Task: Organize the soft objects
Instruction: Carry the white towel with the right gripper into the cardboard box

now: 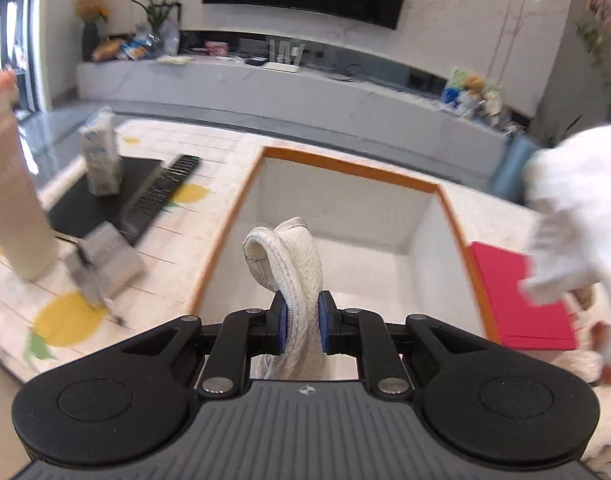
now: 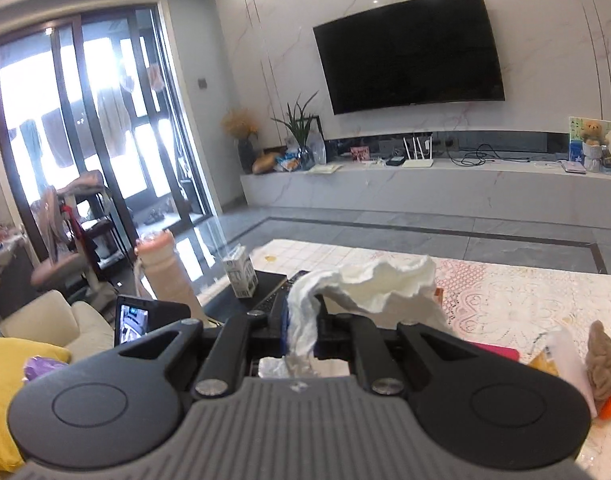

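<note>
Left wrist view shows your left gripper [image 1: 301, 322] pinching a sock [image 1: 293, 256] over the bin [image 1: 241, 196], while your right gripper [image 2: 303, 330] clamps a tissue [image 2: 381, 280]; its loose end could snag.

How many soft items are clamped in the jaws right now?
2. A white slipper in the left gripper, over the orange-rimmed bin; a crumpled white tissue in the right gripper. More may be hidden.
</note>
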`<control>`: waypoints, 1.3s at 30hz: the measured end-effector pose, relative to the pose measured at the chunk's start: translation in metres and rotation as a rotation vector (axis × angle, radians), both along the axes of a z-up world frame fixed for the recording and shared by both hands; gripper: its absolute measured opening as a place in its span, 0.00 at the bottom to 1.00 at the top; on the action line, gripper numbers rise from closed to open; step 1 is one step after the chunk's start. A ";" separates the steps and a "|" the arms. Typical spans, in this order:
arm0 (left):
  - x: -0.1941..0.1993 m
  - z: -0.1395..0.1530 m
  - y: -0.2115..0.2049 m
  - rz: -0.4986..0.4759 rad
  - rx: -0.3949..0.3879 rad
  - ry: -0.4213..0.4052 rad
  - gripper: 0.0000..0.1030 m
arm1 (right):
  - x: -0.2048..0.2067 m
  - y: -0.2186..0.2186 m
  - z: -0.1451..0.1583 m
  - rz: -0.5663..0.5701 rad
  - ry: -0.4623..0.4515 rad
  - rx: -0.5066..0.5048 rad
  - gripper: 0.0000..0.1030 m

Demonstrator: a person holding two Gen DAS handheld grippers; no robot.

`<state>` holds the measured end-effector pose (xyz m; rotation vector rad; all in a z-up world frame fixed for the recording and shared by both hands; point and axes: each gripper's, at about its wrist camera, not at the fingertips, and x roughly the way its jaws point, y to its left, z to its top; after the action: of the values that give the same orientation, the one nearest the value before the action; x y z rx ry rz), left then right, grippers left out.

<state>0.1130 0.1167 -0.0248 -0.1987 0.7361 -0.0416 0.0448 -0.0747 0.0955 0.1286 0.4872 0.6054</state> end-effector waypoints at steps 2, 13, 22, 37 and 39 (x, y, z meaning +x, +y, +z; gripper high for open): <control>0.000 0.001 0.002 -0.007 -0.030 -0.008 0.21 | 0.005 0.009 -0.004 0.008 0.005 0.000 0.09; 0.001 -0.004 0.005 0.137 0.178 0.063 0.45 | 0.021 0.024 -0.023 -0.030 0.058 -0.042 0.09; -0.024 0.028 0.027 0.228 0.212 -0.095 0.75 | 0.052 0.057 -0.050 0.069 0.114 -0.087 0.08; -0.014 0.011 0.068 0.314 0.132 0.009 0.75 | 0.094 0.130 -0.101 0.297 0.164 -0.150 0.08; -0.012 0.008 0.068 0.308 0.133 0.016 0.75 | 0.100 0.136 -0.111 0.331 0.194 -0.203 0.08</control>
<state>0.1010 0.1851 -0.0163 -0.1836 0.7151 0.3013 0.1444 0.0616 -0.0159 -0.0894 0.7636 0.8669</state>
